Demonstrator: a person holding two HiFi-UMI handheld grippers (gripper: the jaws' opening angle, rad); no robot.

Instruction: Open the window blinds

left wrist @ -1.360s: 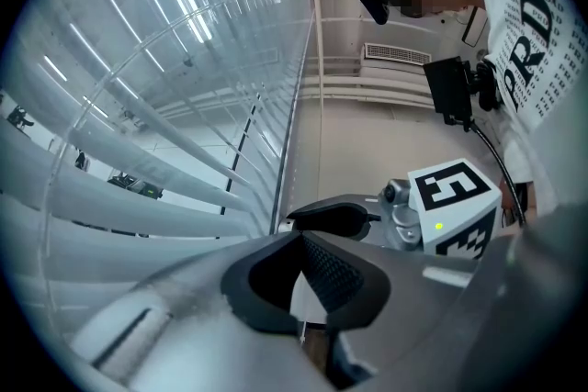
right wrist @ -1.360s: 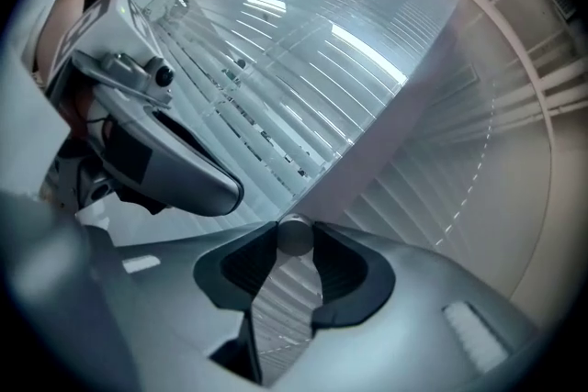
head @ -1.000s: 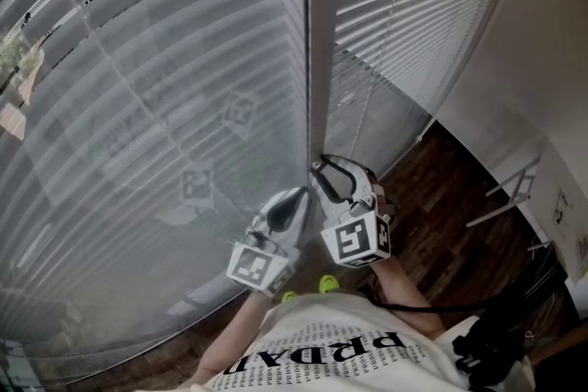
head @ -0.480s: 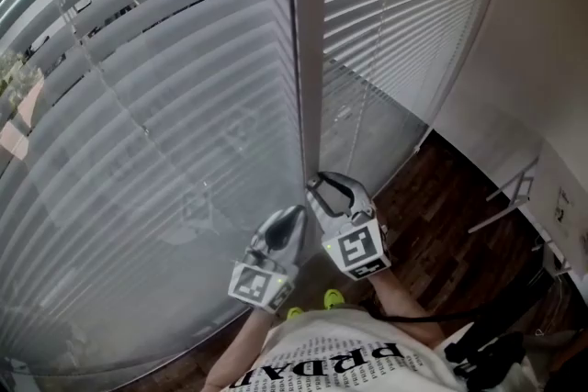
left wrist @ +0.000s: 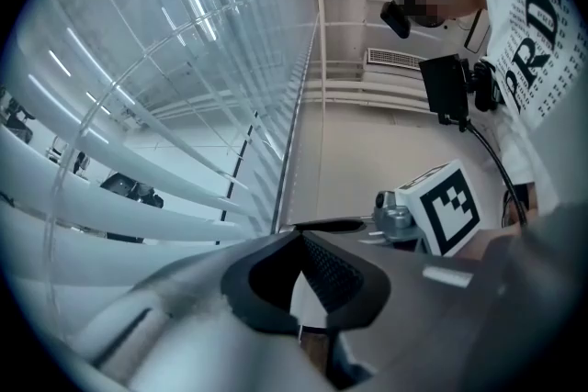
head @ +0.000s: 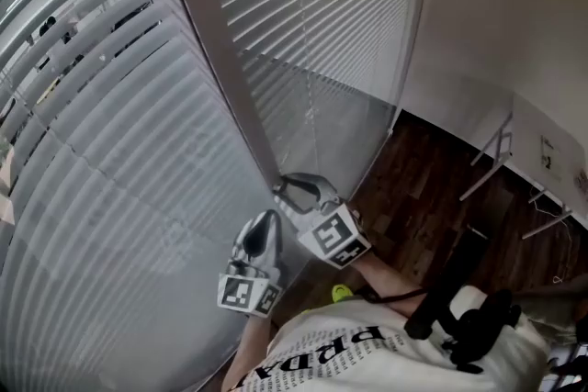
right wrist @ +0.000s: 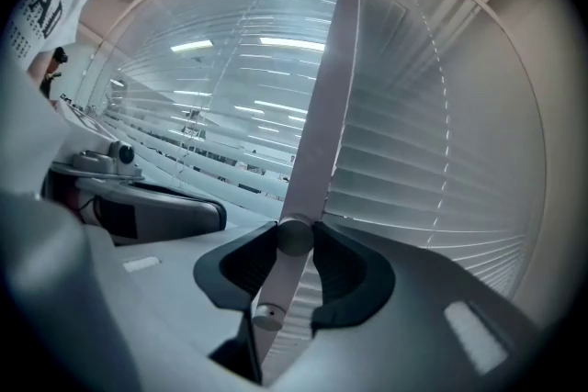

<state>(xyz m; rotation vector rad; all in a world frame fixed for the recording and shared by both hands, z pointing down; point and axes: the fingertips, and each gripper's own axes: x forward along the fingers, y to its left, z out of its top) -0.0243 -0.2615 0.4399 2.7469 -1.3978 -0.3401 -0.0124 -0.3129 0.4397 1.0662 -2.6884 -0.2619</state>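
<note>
Right claw (right wrist: 294, 239): jaws set wide but clamped on the tilt wand (right wrist: 274, 289), pads pressing either side near its lower end. Left claw (left wrist: 306, 231): jaws together, nothing seen gripped, parked just beside the right, nose toward the slats. Window blinds (head: 110, 133) hang directly ahead, slats part tilted, gaps showing at upper left. A mullion (head: 216, 78) splits them from a second blind (head: 340, 5). Risks, judged: the round wand may spin in the pads instead of turning; a downward tug could strain its top fitting; a wrong twist closes the slats; the left claw could bend a slat.
</note>
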